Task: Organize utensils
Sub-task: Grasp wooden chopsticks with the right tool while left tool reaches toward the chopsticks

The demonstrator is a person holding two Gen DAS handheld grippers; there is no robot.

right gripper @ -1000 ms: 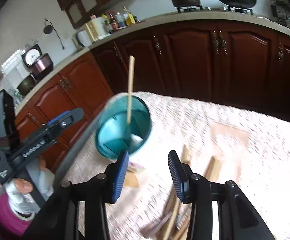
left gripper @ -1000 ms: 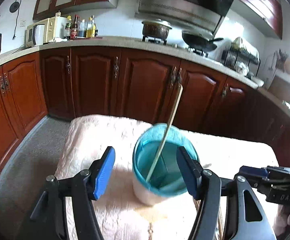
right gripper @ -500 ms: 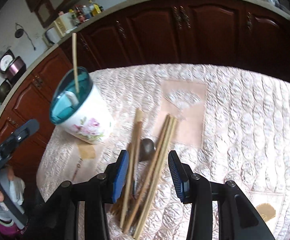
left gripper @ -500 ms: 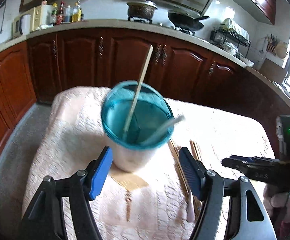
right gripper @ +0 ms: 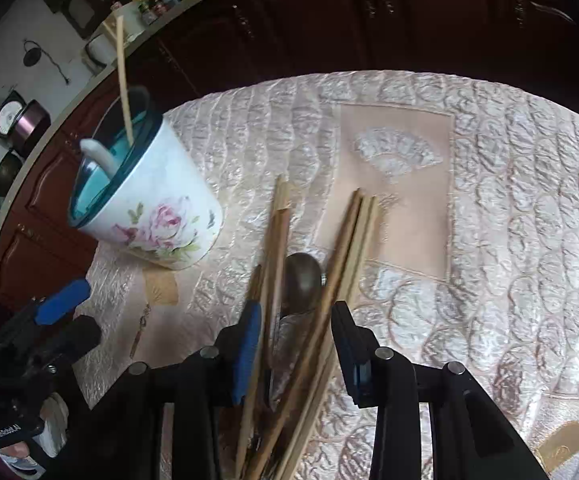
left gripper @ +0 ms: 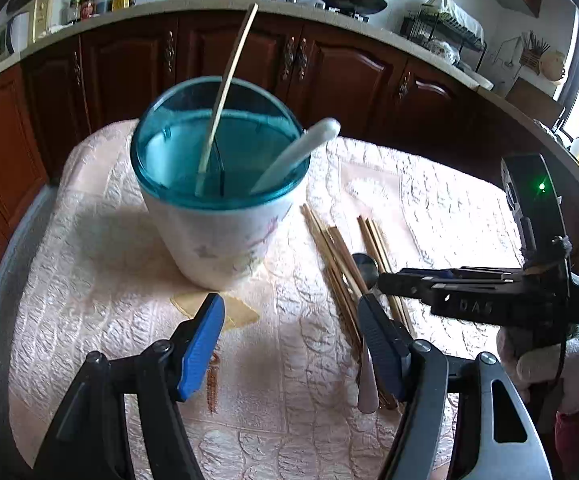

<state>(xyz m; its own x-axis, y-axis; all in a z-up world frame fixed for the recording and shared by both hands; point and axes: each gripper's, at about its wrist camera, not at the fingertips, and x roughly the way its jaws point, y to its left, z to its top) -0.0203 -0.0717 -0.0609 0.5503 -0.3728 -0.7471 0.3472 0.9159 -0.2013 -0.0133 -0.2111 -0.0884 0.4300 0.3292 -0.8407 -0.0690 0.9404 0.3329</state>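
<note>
One chopstick [left gripper: 225,92], one spoon [left gripper: 297,156] in holder [left gripper: 217,236]

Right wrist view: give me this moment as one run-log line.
right gripper: fingers closing astride chopsticks and spoon, no grip yet | left gripper: open, empty | holder cup: one chopstick, white spoon inside

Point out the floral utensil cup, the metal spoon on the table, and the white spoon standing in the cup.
floral utensil cup [right gripper: 157,224], right wrist view, on its painted rose side.
metal spoon [right gripper: 300,280], right wrist view, on its bowl among the chopsticks.
white spoon [left gripper: 301,152], left wrist view, on its handle.
</note>
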